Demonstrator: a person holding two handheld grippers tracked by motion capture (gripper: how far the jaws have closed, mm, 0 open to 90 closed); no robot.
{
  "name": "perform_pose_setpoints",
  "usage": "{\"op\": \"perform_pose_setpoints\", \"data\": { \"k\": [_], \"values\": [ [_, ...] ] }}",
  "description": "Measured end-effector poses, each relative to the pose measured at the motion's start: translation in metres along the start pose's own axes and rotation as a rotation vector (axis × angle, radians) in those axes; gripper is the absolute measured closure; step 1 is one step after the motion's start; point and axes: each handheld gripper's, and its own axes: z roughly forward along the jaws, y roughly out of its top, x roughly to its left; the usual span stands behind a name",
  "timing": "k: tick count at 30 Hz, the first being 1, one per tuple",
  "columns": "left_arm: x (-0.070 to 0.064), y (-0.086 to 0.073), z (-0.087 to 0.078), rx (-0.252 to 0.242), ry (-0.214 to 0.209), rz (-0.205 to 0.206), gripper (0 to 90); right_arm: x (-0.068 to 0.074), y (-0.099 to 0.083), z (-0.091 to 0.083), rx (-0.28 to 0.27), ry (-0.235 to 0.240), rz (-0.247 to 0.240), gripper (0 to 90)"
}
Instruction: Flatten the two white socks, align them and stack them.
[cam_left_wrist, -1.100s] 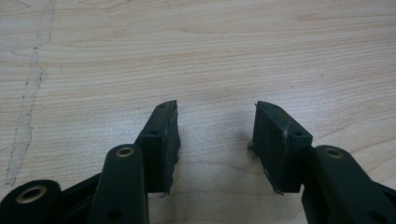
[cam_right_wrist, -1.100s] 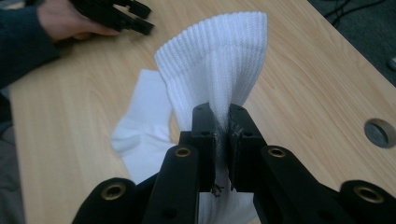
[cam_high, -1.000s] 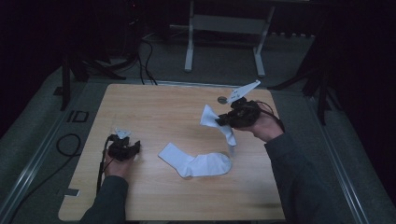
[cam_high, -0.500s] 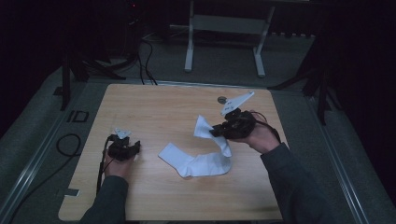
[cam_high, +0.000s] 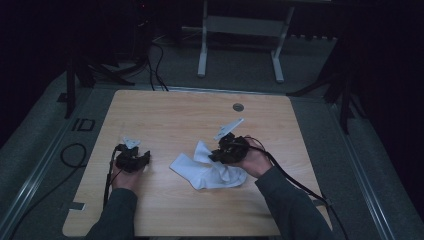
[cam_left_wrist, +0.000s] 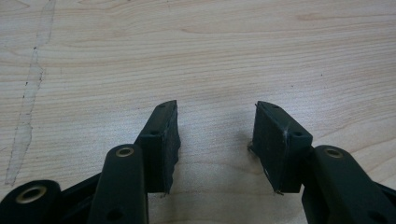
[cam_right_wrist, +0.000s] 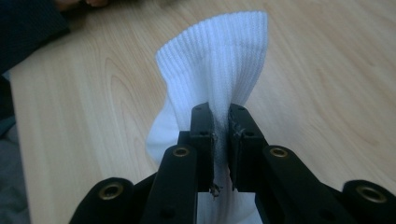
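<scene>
Right tongs (cam_right_wrist: 219, 135) clamped on white sock (cam_right_wrist: 219, 60) cuff; left tongs (cam_left_wrist: 215, 140) apart, empty, over bare worktop (cam_left_wrist: 210, 51).

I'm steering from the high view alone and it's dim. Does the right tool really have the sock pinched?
Observer: Yes. The right tool has its jaws shut on the sock, clamping its ribbed cuff.
Operator: Is the cuff bunched or flat?
Observer: It fans out above the jaws as a folded sheet.
Operator: And the left tool?
Observer: The left tool is open, with bare table between its jaws.
</scene>
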Motion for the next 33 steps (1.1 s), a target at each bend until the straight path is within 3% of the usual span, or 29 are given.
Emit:
{"op": "perform_pose_setpoints", "data": {
  "k": [5,8,9,16,17,20,21,29,33],
  "values": [
    [0.000,0.000,0.000,-0.002,0.000,-0.002,50.8,0.007,-0.003,0.039,0.007,-0.006,0.045,80.9],
    [0.000,0.000,0.000,-0.001,0.000,0.000,50.8,0.008,-0.004,0.050,0.013,-0.010,0.064,80.9],
    [0.000,0.000,0.000,-0.001,0.000,0.000,50.8,0.008,-0.004,0.059,0.004,0.005,0.100,81.0],
    [0.000,0.000,0.000,-0.001,0.001,-0.001,50.8,0.005,-0.001,0.060,-0.042,0.012,0.153,81.4],
    [0.000,0.000,0.000,-0.002,0.001,-0.003,50.8,0.010,0.005,0.057,-0.037,-0.006,0.126,81.4],
    [0.000,0.000,0.000,-0.001,0.001,-0.001,50.8,0.014,0.010,0.056,-0.051,-0.002,0.110,81.4],
    [-0.001,0.000,0.000,-0.001,0.001,-0.003,50.8,0.018,0.015,0.057,-0.045,-0.022,0.097,81.5],
    [0.000,0.000,0.000,-0.001,0.001,0.000,50.8,0.025,0.012,0.086,-0.011,-0.041,0.109,81.5],
    [-0.001,0.000,0.000,-0.001,0.004,-0.002,50.9,0.021,0.009,0.097,-0.009,-0.054,0.141,81.6]
  ]
}}
